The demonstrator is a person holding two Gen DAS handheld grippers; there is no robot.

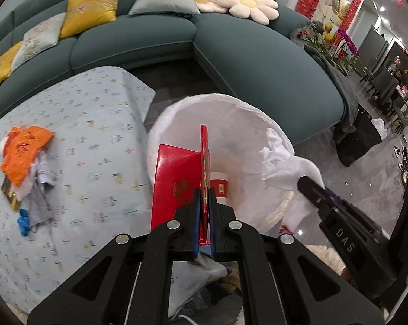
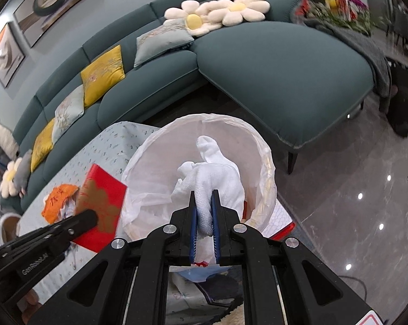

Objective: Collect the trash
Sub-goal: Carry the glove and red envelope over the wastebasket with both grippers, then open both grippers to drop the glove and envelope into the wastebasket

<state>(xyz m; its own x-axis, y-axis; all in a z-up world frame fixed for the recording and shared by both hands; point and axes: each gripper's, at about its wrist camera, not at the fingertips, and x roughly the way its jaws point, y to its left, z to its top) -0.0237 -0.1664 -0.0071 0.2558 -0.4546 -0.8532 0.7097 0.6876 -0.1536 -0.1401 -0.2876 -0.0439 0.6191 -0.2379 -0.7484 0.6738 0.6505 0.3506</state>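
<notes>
My left gripper (image 1: 203, 199) pinches a stiff, light red envelope (image 1: 176, 181) by its edge; my right gripper (image 2: 204, 203) clamps a soft white glove (image 2: 214, 178), both over the lined bin (image 2: 266, 162) ahead.

red envelope (image 1: 176, 178) clamped in the left gripper (image 1: 204, 203): glossy card, gold foil print. white glove (image 2: 214, 178) clamped in the right gripper (image 2: 204, 208): knitted cloth, matt, finely ribbed. both grippers: matt black plastic, blue ridged pads (image 2: 193, 230), bright metal pins. bin liner (image 2: 155, 168) under both tips: thin translucent plastic, crinkled. table cover (image 1: 90, 124) left of the left gripper: matt printed cloth. sofa (image 2: 279, 73) beyond: matt teal fabric. floor (image 2: 353, 216): polished stone, reflective.
</notes>
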